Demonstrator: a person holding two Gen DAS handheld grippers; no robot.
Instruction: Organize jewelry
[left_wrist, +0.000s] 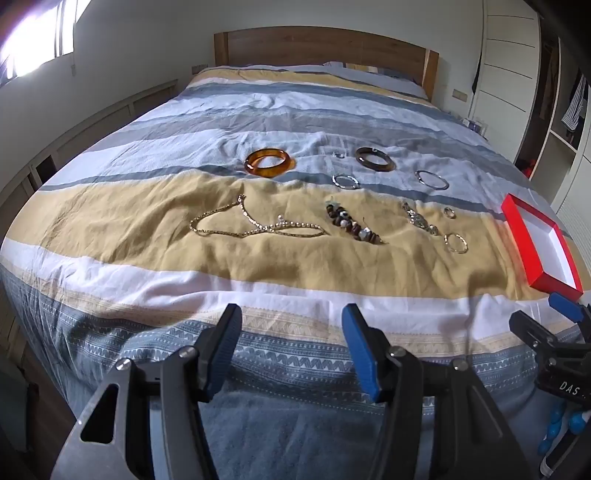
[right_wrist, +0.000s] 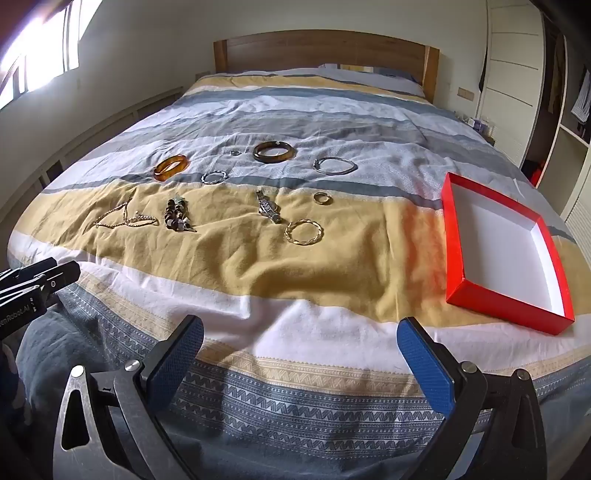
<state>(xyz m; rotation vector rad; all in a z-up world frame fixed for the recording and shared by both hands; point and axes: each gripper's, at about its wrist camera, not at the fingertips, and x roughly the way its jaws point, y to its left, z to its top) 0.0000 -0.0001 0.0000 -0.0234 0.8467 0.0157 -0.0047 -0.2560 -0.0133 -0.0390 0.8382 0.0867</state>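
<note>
Jewelry lies spread on the striped bedspread. An amber bangle (left_wrist: 269, 162) (right_wrist: 171, 167), a dark bangle (left_wrist: 374, 159) (right_wrist: 274, 152), silver bangles (left_wrist: 431, 180) (right_wrist: 335, 165), a gold chain necklace (left_wrist: 255, 223) (right_wrist: 123, 220), a beaded bracelet (left_wrist: 352, 223) (right_wrist: 178, 216), a metal watch (right_wrist: 268, 208) and a gold twisted bangle (right_wrist: 303, 231) lie apart. An empty red box (right_wrist: 504, 254) (left_wrist: 539, 247) sits at the right. My left gripper (left_wrist: 291, 350) and right gripper (right_wrist: 301, 363) are both open and empty, at the bed's near edge.
The wooden headboard (right_wrist: 325, 51) stands at the far end. White wardrobes (right_wrist: 517, 74) line the right wall, a window (right_wrist: 40, 48) the left. The right gripper shows at the right edge of the left wrist view (left_wrist: 565, 332).
</note>
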